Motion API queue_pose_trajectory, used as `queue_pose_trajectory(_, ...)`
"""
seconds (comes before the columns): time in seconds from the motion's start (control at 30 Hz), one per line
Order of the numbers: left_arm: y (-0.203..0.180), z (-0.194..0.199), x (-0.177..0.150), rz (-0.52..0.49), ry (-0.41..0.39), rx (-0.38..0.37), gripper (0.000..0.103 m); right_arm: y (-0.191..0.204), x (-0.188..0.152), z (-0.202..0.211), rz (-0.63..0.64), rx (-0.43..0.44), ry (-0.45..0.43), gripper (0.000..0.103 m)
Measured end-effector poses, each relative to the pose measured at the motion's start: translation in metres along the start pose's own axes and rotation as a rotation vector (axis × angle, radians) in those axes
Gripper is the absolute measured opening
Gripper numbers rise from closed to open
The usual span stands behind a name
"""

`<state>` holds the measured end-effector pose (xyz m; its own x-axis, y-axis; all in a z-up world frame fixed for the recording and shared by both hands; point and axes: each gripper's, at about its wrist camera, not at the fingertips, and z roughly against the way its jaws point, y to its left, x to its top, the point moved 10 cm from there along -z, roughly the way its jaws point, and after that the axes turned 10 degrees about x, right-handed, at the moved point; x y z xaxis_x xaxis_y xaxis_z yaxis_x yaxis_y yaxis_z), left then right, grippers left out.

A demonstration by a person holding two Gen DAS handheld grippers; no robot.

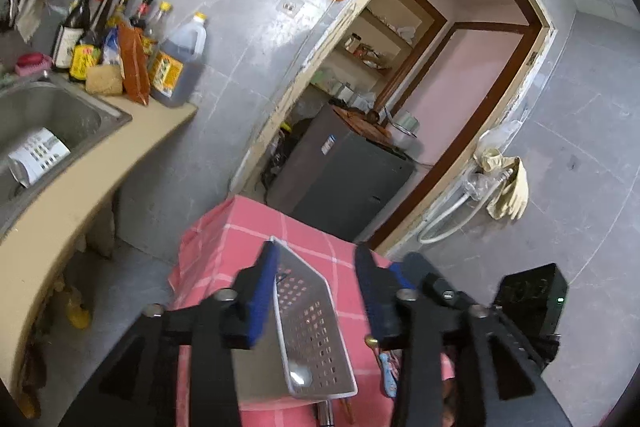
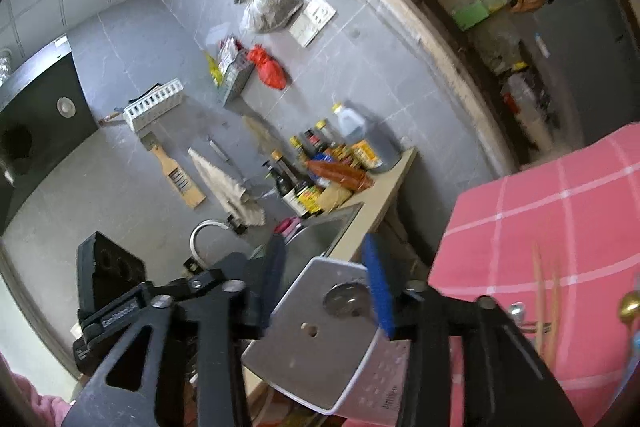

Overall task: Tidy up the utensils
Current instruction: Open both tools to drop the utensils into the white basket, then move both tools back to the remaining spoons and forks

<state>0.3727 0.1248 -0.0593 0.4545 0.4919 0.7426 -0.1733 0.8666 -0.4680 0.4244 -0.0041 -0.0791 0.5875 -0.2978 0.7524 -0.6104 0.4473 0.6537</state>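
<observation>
1. Covering the tabletop point(image 1: 224, 239) is a pink checked cloth, filling the lower middle of the left wrist view and the right side of the right wrist view.
2. Standing at the upper left of the left view, bottles point(image 1: 120, 35) are crowding the end of a beige counter point(image 1: 80, 179) beside a steel sink point(image 1: 52, 115); grey tiled walls and an open doorway point(image 1: 420, 87) with a dark fridge point(image 1: 344, 179) behind it are filling the rest.
3. Sitting between the left tongs point(image 1: 316, 291), a perforated metal utensil holder point(image 1: 308, 319) is lying close to the left blue pad, with a clear gap to the right one; the tongs are standing apart.
4. Showing its solid base in the right view, the same holder point(image 2: 320, 331) is lying between the right tongs point(image 2: 326, 287), also apart; pad contact I cannot tell.
5. Lying on the cloth at the right edge are chopsticks point(image 2: 540, 291).
</observation>
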Motion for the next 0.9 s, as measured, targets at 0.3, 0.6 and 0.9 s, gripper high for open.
queue_pose_trajectory(0.3,-0.04,0.016,0.003,-0.203,-0.097,0.189,0.089,-0.002,0.046,0.081,0.178,-0.215,-0.097,0.086)
queue_pose_trajectory(0.6,-0.102,0.011,-0.032,-0.279,-0.133,0.191,0.102,-0.032,0.072,0.168,0.26,-0.41,-0.12,0.102)
queue_pose_trajectory(0.9,-0.142,-0.019,-0.075,-0.324,-0.103,0.19,0.102,-0.082,0.074,0.217,0.256,-0.5,-0.058,0.102)
